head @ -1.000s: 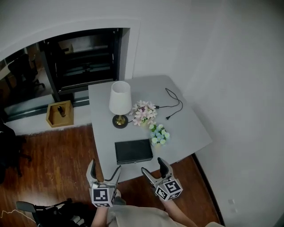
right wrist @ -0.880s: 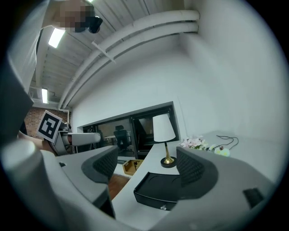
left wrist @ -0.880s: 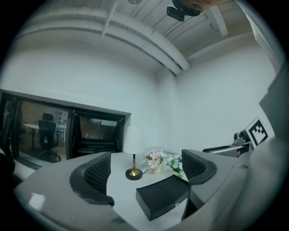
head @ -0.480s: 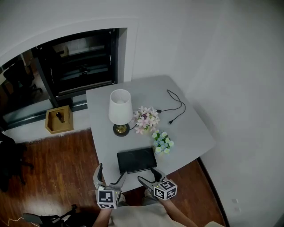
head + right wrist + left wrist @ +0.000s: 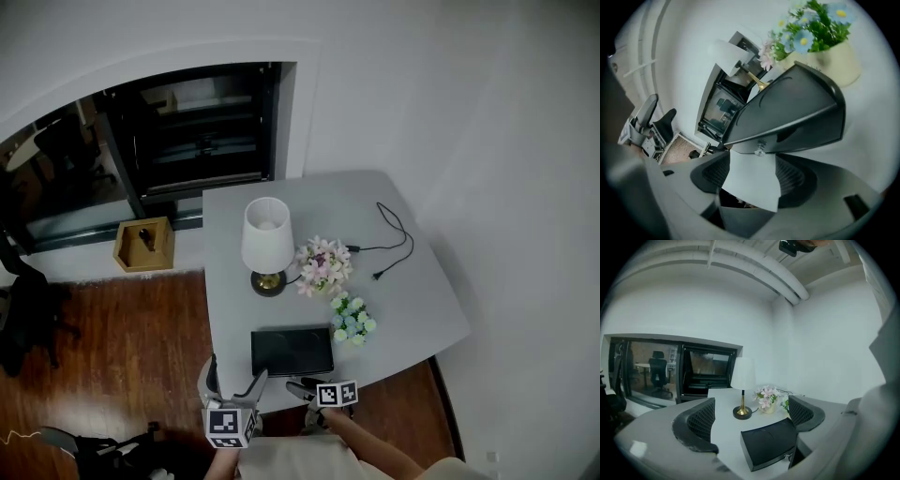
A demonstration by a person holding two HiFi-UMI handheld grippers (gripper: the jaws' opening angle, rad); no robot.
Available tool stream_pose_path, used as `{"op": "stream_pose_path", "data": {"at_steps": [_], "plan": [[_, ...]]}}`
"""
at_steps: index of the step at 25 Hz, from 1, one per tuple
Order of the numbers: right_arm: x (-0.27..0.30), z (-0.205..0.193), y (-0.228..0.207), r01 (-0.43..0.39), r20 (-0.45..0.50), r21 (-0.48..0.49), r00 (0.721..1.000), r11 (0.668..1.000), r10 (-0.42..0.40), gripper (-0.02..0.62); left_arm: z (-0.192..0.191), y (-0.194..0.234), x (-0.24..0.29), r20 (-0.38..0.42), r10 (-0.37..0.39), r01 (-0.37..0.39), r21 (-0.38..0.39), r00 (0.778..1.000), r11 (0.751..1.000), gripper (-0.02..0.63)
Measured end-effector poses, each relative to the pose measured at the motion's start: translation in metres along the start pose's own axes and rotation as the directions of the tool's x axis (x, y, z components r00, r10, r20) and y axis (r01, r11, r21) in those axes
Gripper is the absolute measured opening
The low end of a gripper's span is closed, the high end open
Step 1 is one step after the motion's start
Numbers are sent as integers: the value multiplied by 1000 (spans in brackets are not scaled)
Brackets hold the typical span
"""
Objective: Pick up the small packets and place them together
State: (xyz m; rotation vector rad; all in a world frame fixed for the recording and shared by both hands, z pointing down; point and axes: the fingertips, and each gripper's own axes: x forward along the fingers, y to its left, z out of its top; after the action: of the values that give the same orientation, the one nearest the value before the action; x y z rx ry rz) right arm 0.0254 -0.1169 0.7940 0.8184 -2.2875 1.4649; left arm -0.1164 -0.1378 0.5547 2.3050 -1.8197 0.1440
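No small packets show in any view. A flat black box [image 5: 292,351] lies near the front edge of the grey table [image 5: 412,300]. In the right gripper view the box [image 5: 787,112] fills the upper middle, with a small metal knob [image 5: 760,151] on its front face. My right gripper [image 5: 754,162] points at that knob, turned on its side. Its jaws are closing, with only the table's edge between them and nothing gripped. My left gripper [image 5: 751,401] is open and empty, just off the table's front edge [image 5: 234,371], left of the box [image 5: 768,444].
A white-shaded lamp [image 5: 267,239] stands behind the box. Pink flowers [image 5: 323,264] and a pot of blue flowers [image 5: 352,322] stand to its right. A black cable [image 5: 394,234] lies at the back right. A wooden box [image 5: 145,244] sits on the floor to the left.
Both grippers have dropped lower at the table's front edge. The right gripper has rolled onto its side toward the box front, and its jaws look narrower.
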Motion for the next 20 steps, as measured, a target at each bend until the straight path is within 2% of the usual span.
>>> {"op": "stream_pose_path", "data": {"at_steps": [3, 6, 8, 11, 15, 20], "plan": [[13, 4, -12, 20, -19, 68, 1000, 998, -19, 288, -3, 0, -3, -12, 16, -16, 8, 1000, 1000, 472], [13, 3, -25, 65, -33, 122, 998, 990, -61, 158, -5, 0, -6, -20, 28, -28, 4, 999, 1000, 472], [14, 4, -23, 47, -37, 124, 998, 991, -43, 144, -6, 2, -8, -25, 35, -35, 4, 999, 999, 472], [16, 6, -15, 23, -38, 107, 999, 994, -19, 71, -8, 4, -9, -31, 33, -33, 1, 999, 999, 472], [12, -5, -13, 46, -83, 53, 996, 998, -41, 71, -8, 2, -10, -36, 16, -16, -1, 999, 1000, 472], [2, -38, -6, 57, -169, -17, 984, 998, -59, 71, -17, -4, -8, -43, -15, 14, -8, 999, 1000, 472]]}}
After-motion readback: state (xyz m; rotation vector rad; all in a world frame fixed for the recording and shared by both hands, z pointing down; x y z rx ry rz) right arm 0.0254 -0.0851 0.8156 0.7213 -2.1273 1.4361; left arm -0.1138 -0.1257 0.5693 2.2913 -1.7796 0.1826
